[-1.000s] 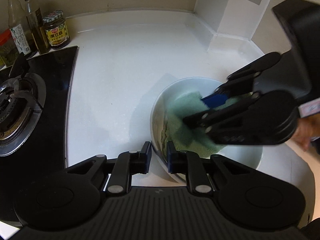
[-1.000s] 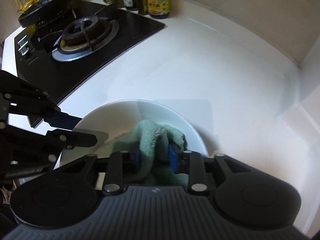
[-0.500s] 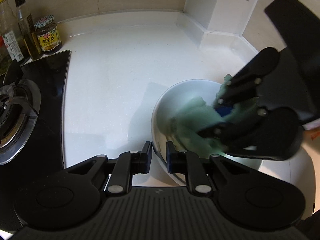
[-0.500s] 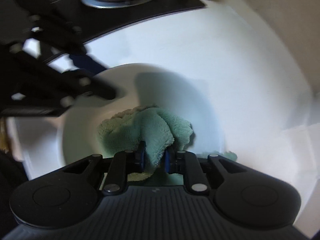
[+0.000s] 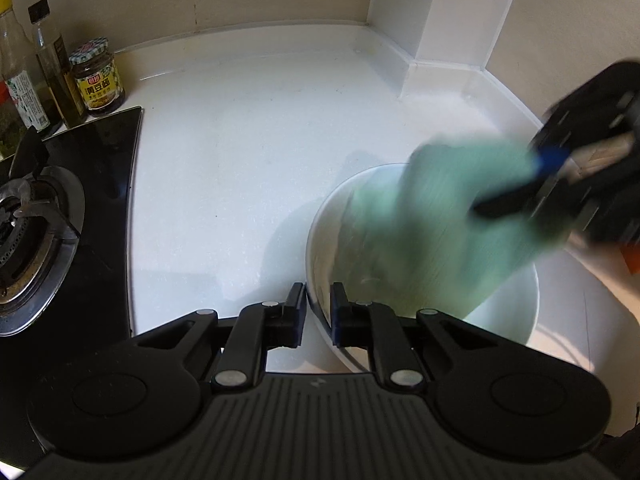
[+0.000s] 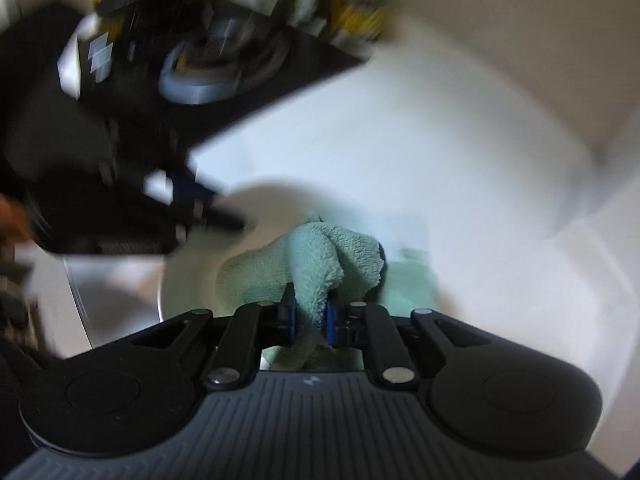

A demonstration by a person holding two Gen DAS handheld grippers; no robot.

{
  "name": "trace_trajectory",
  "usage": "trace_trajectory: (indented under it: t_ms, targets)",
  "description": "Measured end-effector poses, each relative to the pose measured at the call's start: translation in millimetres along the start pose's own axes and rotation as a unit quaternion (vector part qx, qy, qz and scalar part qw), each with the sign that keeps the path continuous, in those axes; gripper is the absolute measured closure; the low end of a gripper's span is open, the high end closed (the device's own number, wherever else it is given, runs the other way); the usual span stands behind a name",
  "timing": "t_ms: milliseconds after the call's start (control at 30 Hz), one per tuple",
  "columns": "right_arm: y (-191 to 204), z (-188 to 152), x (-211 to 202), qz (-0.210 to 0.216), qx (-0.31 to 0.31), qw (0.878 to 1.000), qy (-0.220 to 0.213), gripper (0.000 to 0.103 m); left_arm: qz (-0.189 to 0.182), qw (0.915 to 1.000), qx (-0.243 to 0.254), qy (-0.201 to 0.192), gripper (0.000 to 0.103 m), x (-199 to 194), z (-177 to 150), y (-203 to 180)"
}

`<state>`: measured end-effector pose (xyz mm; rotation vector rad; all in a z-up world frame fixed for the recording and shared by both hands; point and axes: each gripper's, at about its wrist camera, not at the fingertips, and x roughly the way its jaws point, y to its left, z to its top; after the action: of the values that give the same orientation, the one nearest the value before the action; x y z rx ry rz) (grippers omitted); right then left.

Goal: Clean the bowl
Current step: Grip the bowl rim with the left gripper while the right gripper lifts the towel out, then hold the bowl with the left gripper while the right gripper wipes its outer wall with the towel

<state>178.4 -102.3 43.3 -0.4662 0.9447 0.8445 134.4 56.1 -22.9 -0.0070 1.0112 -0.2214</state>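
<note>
A white bowl (image 5: 516, 316) sits on the white counter at the lower right of the left wrist view. My left gripper (image 5: 318, 312) is shut on its near rim. My right gripper (image 6: 310, 312) is shut on a green cloth (image 6: 320, 256) and holds it above the bowl (image 6: 192, 280). In the left wrist view the cloth (image 5: 432, 224) hangs blurred from the right gripper (image 5: 532, 184) over the bowl's far side. The right wrist view is blurred by motion.
A black gas hob (image 5: 44, 216) with a burner lies at the left. Sauce bottles and a jar (image 5: 98, 76) stand at the back left against the wall. A white boxed column (image 5: 444, 36) rises at the back right corner.
My right gripper has lifted the green cloth up and to the right, out of the bowl's bottom. My left gripper keeps its hold on the rim.
</note>
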Motion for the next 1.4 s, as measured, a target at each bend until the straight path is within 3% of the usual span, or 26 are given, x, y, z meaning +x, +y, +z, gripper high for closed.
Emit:
trace_trajectory:
  t_ms: [100,200,433,600,667,733,800,900,1000,1067,1100,1200,1300,1400]
  targets:
    - [-12,-6,-35,-0.025,0.023,0.999,-0.039,0.092,0.001,1.0000,0.000,-0.001,0.091,0,0,-1]
    - [-16,-14,-55,-0.051,0.025,0.998,-0.041,0.092,0.003,1.0000,0.001,-0.001,0.091,0,1,-1]
    - [-25,-25,-76,-0.019,0.065,0.997,-0.047,0.092,0.006,1.0000,0.002,0.001,0.091,-1,0,-1]
    - [-38,-38,-34,-0.037,0.136,0.990,-0.029,0.088,0.007,1.0000,0.000,0.002,0.091,0,5,-3]
    - [-45,-43,-19,-0.042,0.160,0.986,-0.032,0.080,0.009,1.0000,-0.001,0.002,0.091,0,5,-3]
    - [-47,-47,-9,-0.070,0.175,0.981,-0.046,0.071,0.010,0.9999,-0.001,0.002,0.091,0,5,-4]
    - [-37,-47,-12,-0.145,0.130,0.979,-0.059,0.071,0.011,0.9999,-0.002,0.002,0.091,-1,4,-4]
    - [-29,-47,-30,-0.165,0.114,0.974,-0.106,0.071,0.014,0.9999,-0.001,0.002,0.091,-1,5,-5]
    - [-33,-47,-25,-0.103,0.133,0.981,-0.095,0.071,0.017,0.9999,0.001,0.002,0.091,-1,5,-5]
    - [-36,-49,-8,-0.087,0.144,0.984,-0.065,0.071,0.017,0.9999,0.003,0.002,0.091,-1,4,-6]
    - [-36,-53,5,-0.091,0.146,0.984,-0.047,0.071,0.016,0.9999,0.003,0.002,0.091,-1,4,-5]
    - [-46,-62,6,-0.068,0.191,0.978,-0.058,0.071,0.014,0.9999,0.000,0.002,0.091,-1,3,-4]
    - [-59,-69,-2,-0.088,0.210,0.971,-0.075,0.071,0.015,0.9999,-0.002,0.001,0.091,-1,2,-3]
    - [-64,-70,2,-0.085,0.215,0.971,-0.059,0.071,0.018,0.9998,0.000,0.002,0.091,0,2,-4]
